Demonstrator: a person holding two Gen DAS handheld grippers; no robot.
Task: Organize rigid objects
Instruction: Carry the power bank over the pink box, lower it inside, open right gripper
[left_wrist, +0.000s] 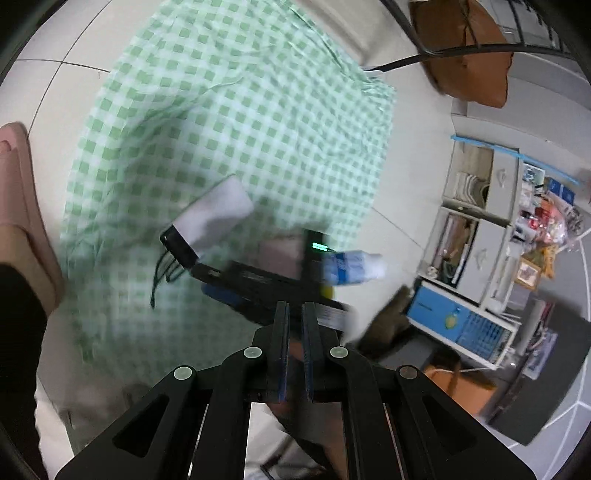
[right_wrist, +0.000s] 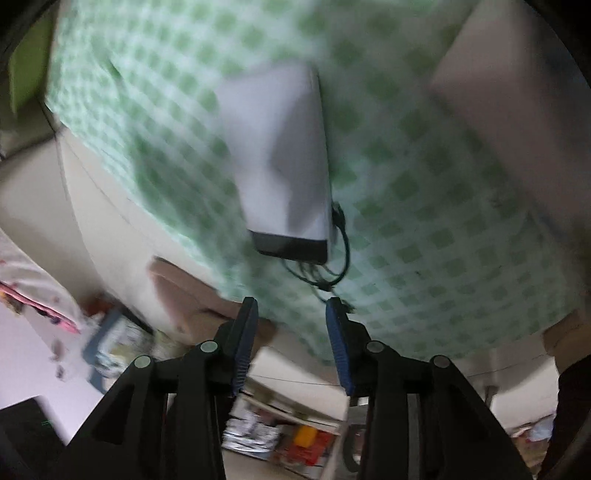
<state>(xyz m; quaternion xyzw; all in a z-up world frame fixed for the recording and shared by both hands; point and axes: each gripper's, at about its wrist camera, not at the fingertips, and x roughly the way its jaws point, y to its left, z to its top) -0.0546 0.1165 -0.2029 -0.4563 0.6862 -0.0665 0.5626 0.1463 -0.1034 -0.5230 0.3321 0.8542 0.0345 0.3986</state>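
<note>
A white box with a black end (left_wrist: 212, 218) lies on the green checked tablecloth (left_wrist: 236, 122), with a black cable (left_wrist: 164, 271) beside it. It also shows in the right wrist view (right_wrist: 284, 162), ahead of my right gripper (right_wrist: 291, 310), which is open and empty above the cloth's near edge. My left gripper (left_wrist: 294, 306) has its jaws nearly together with a thin gap; I cannot tell if anything is between them. Just beyond its tips I see the other gripper's black body (left_wrist: 273, 280) and a white and blue tube (left_wrist: 351, 267), both blurred.
A pink cushioned seat (left_wrist: 22, 206) stands left of the table. Grey shelves (left_wrist: 491, 229) with clutter and a blue box (left_wrist: 443, 314) stand on the floor at the right. A brown chair (left_wrist: 469, 55) is at the far side. A pale box (right_wrist: 517, 122) lies on the cloth.
</note>
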